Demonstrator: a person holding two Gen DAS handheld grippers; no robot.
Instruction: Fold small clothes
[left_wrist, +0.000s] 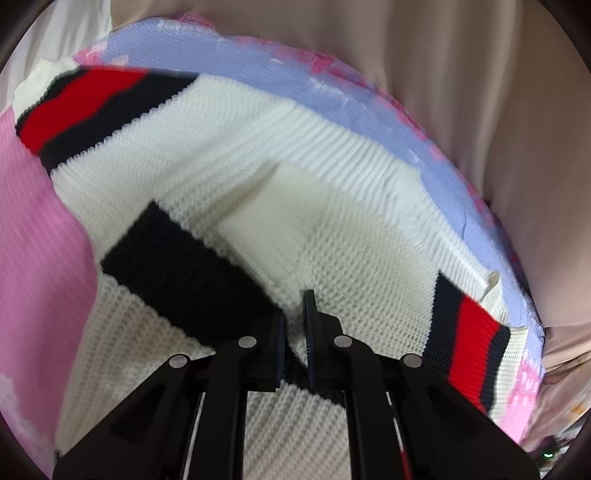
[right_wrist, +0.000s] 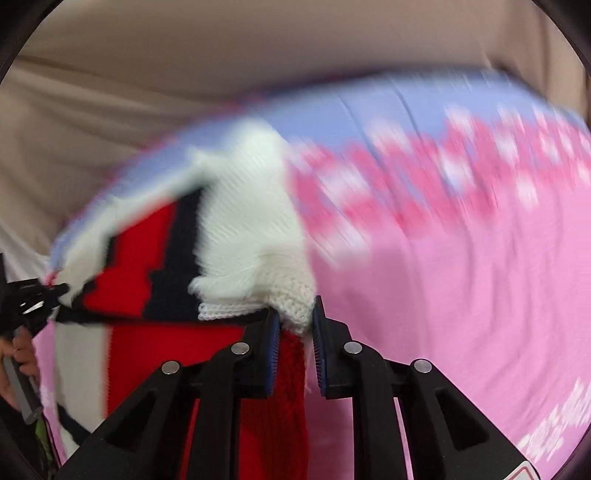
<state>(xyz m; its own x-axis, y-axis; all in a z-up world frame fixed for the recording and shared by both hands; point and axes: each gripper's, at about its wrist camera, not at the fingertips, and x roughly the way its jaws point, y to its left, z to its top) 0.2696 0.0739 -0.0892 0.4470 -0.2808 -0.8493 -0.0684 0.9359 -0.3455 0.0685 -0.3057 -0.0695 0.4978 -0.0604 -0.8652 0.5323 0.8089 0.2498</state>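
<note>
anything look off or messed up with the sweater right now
Nothing looks damaged. The white knit sweater with red and navy stripes lies rumpled and partly folded over itself on the pink and blue sheet, expected mid-fold. Both the left gripper and right gripper have their jaws pinching its fabric.

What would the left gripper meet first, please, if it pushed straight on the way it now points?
Probably more of the cream knitted sweater it already pinches: the left gripper has that fabric directly ahead, lying over the pink and lilac blanket. Depth is unclear.

Both wrist cameras look steeply down, close (right blurred), sharing the sweater (left_wrist: 229, 177).
</note>
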